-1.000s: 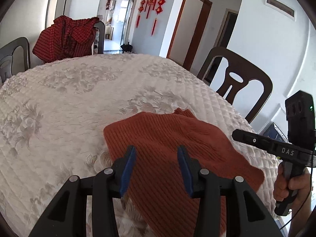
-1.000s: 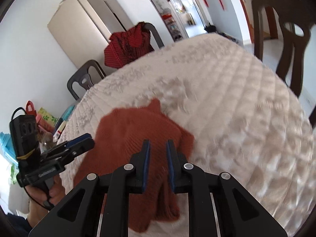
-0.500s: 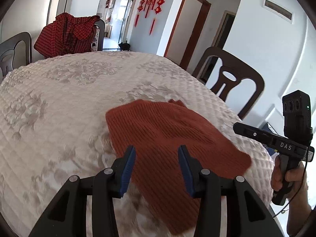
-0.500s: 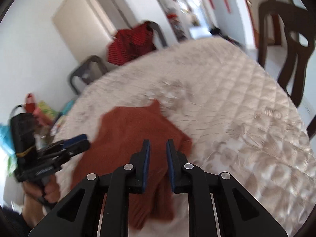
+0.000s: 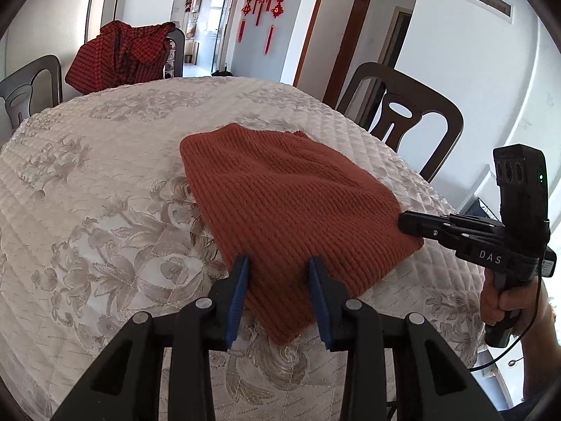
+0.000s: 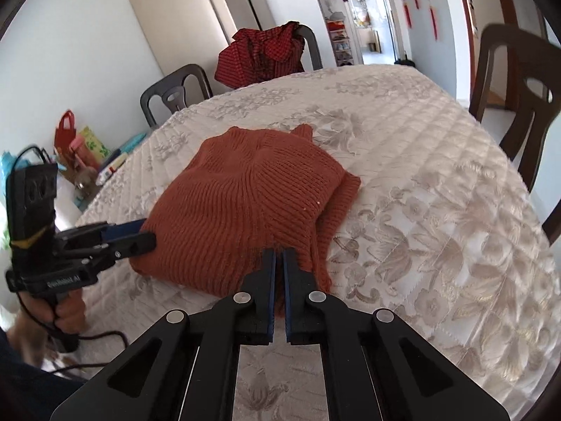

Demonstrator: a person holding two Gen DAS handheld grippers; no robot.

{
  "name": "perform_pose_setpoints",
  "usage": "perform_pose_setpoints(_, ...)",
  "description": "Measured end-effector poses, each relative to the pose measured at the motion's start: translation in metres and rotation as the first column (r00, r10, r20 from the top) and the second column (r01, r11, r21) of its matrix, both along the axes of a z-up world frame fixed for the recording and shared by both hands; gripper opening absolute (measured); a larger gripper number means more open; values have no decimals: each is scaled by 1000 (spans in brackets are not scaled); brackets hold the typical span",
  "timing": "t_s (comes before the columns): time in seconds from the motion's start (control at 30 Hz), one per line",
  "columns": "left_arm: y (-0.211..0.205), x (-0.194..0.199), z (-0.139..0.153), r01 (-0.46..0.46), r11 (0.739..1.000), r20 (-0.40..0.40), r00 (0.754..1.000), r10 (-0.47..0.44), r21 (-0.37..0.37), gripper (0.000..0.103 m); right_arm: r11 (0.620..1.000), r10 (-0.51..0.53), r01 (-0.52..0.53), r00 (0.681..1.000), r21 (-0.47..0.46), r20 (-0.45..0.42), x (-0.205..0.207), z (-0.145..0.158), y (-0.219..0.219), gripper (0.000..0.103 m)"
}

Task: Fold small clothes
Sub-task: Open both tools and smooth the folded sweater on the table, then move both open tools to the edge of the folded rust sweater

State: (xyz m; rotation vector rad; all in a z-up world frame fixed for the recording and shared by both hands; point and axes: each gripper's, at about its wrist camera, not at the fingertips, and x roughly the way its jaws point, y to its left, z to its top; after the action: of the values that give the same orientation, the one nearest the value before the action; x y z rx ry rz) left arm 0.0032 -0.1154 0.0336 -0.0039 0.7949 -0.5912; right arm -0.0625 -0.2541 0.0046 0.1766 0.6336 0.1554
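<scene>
A rust-orange knit sweater [image 5: 280, 193] lies folded on the table's cream quilted cover [image 5: 87, 193]. My left gripper [image 5: 278, 263] straddles the sweater's near edge; its jaws are closing, and the blue pads still stand apart with knit between them. From the right wrist view the left gripper [image 6: 142, 233] sits at the sweater's [image 6: 238, 203] left edge. My right gripper [image 6: 279, 254] is shut on the near hem of the sweater. In the left wrist view the right gripper [image 5: 403, 222] meets the sweater's right corner, with a hand on its handle.
A red checked garment [image 5: 122, 52] hangs over a chair back at the far side. Dark wooden chairs [image 5: 403, 105] [image 6: 519, 87] stand around the table. Bags and bottles [image 6: 80, 154] crowd a surface to the left. Bare quilted cover spreads beyond the sweater.
Both grippers came down to the sweater's near edge. The right jaws went from a narrow gap to shut on the hem. The left jaws narrowed a little.
</scene>
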Motion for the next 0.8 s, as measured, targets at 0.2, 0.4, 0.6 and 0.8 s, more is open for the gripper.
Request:
perform_pose_setpoints(0.2,5,-1,4,-13,1000,-24,1000,12,-9,38,999,-5,5,1000,43,-10,-3,0,-4,1)
perform_pose_setpoints(0.4,5,-8,19,-64,998,-3,998,64,16,38,998,-17,15,999,57,30,-14,20,1,5)
perform_pose_setpoints(0.6,-1,-4,17,-94,994,12,996,93,62,38,1000,24,-24,999,6,43,-8,27,17,5)
perform_pose_setpoints(0.8,-7,7,22,-109,991,49,993,105,81,38,999,-4,3,999,33,41,7,25,14,5)
